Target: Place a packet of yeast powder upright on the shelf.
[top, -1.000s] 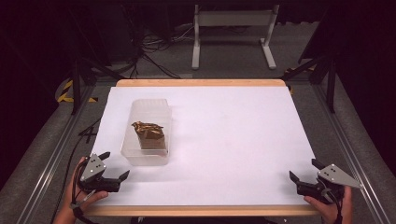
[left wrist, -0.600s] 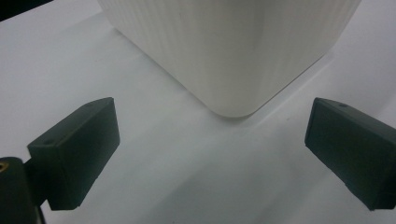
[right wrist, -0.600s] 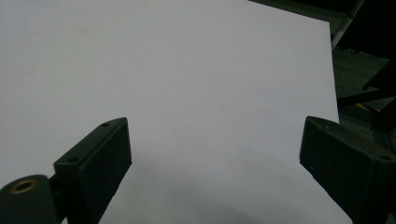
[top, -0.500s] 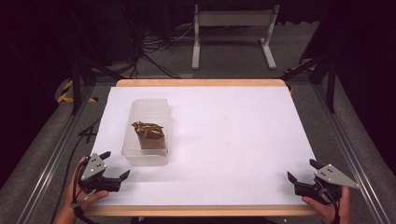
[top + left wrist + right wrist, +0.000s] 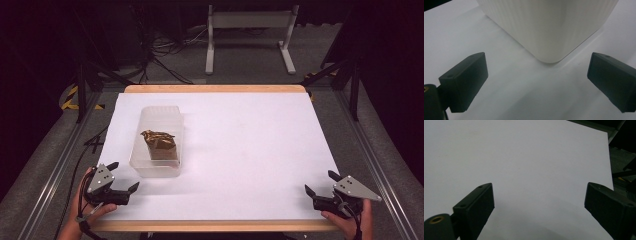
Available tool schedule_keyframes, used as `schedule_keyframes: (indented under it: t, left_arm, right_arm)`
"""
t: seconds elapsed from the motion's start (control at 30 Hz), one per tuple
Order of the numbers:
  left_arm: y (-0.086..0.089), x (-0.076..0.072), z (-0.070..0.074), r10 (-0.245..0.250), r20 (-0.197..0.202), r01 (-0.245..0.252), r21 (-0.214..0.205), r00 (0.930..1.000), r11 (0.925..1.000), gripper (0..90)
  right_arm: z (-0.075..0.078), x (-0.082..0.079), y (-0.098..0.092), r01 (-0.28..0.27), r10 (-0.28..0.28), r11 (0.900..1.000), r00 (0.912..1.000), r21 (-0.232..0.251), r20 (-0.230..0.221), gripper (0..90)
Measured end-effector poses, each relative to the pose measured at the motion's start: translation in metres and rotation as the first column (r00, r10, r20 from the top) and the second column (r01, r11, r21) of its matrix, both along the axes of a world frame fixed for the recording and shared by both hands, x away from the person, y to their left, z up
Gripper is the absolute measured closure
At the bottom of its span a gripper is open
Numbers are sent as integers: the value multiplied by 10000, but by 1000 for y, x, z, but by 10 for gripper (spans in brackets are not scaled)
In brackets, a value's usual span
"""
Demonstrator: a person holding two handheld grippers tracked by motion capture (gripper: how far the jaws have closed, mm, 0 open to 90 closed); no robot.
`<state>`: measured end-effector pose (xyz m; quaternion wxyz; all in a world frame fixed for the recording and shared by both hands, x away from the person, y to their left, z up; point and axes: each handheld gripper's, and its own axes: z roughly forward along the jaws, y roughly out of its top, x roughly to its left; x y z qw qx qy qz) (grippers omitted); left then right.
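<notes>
Just beside the clear tub [image 5: 156,145], left gripper [image 5: 122,177] jaws gape empty.

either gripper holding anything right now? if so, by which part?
Nothing is held. The left gripper has its jaws open, short of the clear container with the brown item. The right gripper is open over the bare white table.

Left gripper [image 5: 123,176] and right gripper [image 5: 317,182] rest low, fingers spread wide.
</notes>
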<state>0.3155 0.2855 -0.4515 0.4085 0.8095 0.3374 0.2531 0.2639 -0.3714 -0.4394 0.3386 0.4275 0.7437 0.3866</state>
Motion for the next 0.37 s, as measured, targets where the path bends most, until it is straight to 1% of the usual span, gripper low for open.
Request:
schedule_keyframes:
  t: [0.37]
  left_arm:
    - [1, 0, 0, -36, 26, 36, -6, 10000, 10000, 41]
  right_arm:
    - [1, 0, 3, -19, 19, 9999, 10000, -116, 23, 91]
